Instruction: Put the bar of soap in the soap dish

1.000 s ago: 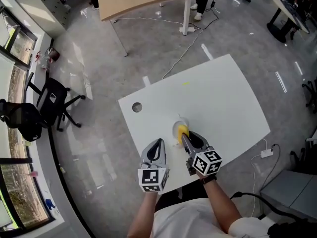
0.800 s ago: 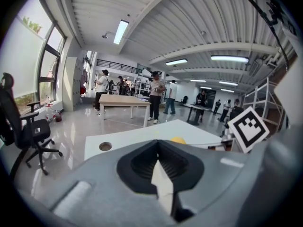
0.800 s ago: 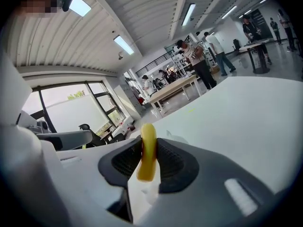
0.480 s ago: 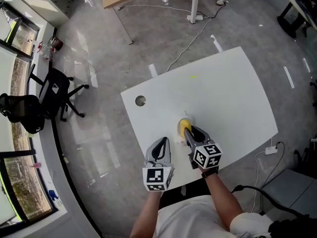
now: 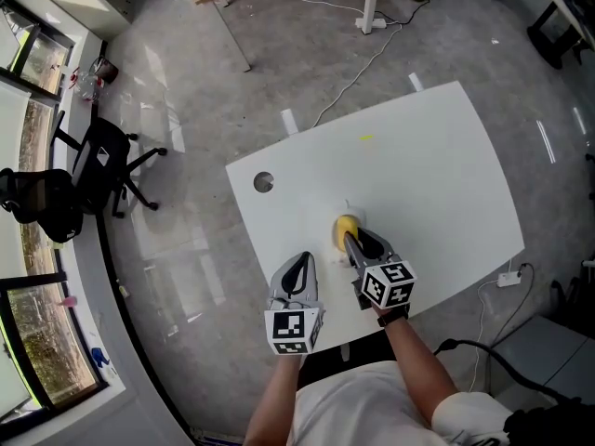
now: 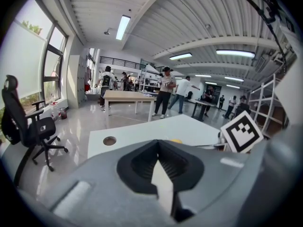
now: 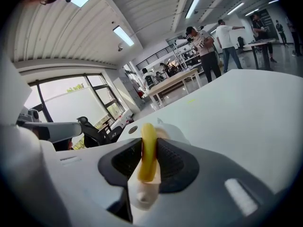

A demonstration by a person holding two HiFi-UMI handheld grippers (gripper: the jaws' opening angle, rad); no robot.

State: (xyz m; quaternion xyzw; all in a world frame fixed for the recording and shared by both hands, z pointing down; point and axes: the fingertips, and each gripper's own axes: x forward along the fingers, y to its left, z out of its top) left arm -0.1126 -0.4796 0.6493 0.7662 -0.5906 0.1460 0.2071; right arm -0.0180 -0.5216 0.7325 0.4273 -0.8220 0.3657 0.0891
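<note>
Soap, hard and slippery, sits pinched across its flat faces in the right gripper, seemingly just over the dish; left gripper pressed together.

A pale soap dish sits on the white table.

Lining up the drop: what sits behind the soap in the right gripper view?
A pale soap dish sits on the white table just beyond the soap, which the right hand-held gripper grips. The soap hides the dish's inside.
</note>
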